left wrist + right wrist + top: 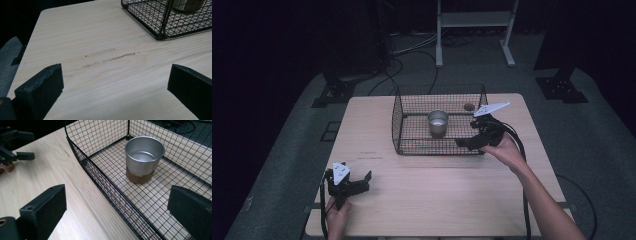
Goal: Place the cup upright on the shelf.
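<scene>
Two hand-held grippers up top: left hand-held gripper [362, 179] parked low on tabletop [377, 125], right hand-held gripper [468, 142] at wire basket [412, 150]. Left view: jaws wide, nothing between. Right view: jaws spread, aimed toward metal cup [144, 157] standing inside, probably lining up.

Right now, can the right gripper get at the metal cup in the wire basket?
Probably yes. The right gripper sits open at the wire basket, whose top is open, and nothing stands between its jaws and the metal cup. It must clear the basket's near wall first.
</scene>
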Demonstrator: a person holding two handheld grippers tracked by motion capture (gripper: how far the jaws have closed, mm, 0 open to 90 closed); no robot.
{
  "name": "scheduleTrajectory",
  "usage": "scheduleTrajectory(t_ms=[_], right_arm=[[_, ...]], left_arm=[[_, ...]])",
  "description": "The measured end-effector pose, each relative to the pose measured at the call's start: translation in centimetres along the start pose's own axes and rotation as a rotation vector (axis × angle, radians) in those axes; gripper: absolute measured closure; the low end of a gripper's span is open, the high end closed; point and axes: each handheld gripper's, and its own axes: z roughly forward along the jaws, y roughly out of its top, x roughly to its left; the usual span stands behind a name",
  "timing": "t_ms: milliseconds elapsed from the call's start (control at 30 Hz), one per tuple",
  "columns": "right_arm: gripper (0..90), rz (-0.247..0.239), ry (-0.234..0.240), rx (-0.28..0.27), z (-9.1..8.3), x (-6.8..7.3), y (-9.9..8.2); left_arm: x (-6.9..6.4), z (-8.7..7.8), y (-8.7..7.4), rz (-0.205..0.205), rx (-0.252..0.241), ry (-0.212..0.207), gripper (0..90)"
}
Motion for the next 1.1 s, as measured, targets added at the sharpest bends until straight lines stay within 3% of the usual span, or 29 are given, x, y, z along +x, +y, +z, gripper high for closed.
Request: scheduleTrajectory(t_ms=[133, 333, 767, 1100], right_arm=[[1.8, -0.006, 0.006, -0.030, -0.7, 0.3, -0.2], [1.8, -0.016, -0.004, -0.034, -1.7, 0.9, -1.4], [1.8, 0.041, 0.000, -0.043, -3.2, 0.6, -6.5], [2.0, 0.063, -0.013, -0.074, -3.9, 1.3, -8.2]], left_arm=[[0.0, 0.0, 0.0, -0.001, 0.003, 0.002, 0.0], [-0.2, 0.0, 0.0, 0.008, 0.006, 0.005, 0.0], [-0.2, 0.0, 0.0, 0.021, 0.013, 0.007, 0.0], [-0.4, 0.0, 0.0, 0.028, 0.012, 0.012, 0.0]])
